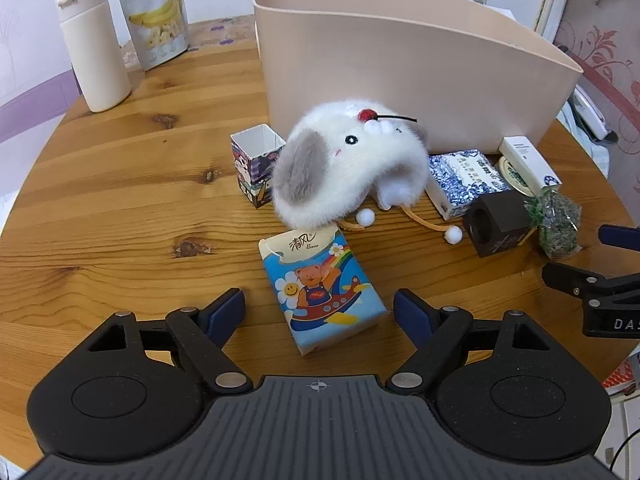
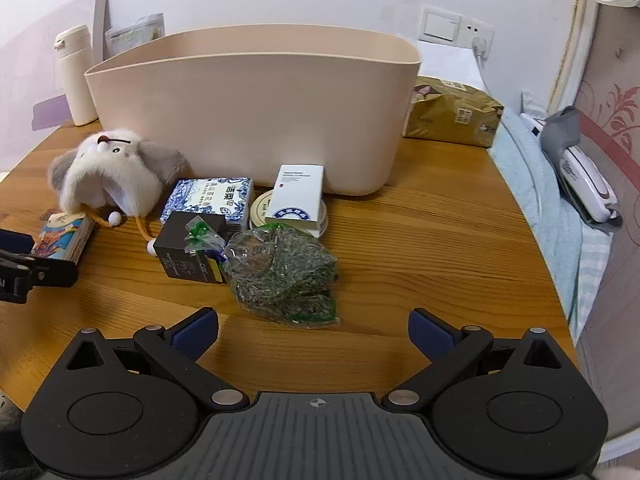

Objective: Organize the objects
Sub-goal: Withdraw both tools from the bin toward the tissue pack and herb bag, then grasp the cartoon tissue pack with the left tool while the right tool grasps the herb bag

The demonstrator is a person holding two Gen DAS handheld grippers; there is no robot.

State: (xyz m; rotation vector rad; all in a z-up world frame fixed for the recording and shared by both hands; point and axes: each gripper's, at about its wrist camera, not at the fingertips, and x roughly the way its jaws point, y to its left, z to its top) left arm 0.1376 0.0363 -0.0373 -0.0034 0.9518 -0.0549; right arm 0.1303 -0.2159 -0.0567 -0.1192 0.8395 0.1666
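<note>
At lower centre of each view, we hold both grippers wide open and empty.
Our left gripper [image 1: 319, 312] straddles the tissue pack [image 1: 320, 288]; our right gripper [image 2: 314, 330] faces the herb bag [image 2: 282, 276], both short of the bin [image 2: 256, 120], frame centre, for loading.

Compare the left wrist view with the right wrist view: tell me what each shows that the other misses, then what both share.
Only the left wrist view shows the small open-topped cartoon carton and the whole banana-print pouch.

Only the right wrist view shows the gold tissue pack behind the bin and the blue towel at the table edge.

Both show the beige storage bin, white plush toy, bear-print tissue pack, blue-and-white box, dark box, bag of dried leaves, cream bottle, and an open left gripper and right gripper.
</note>
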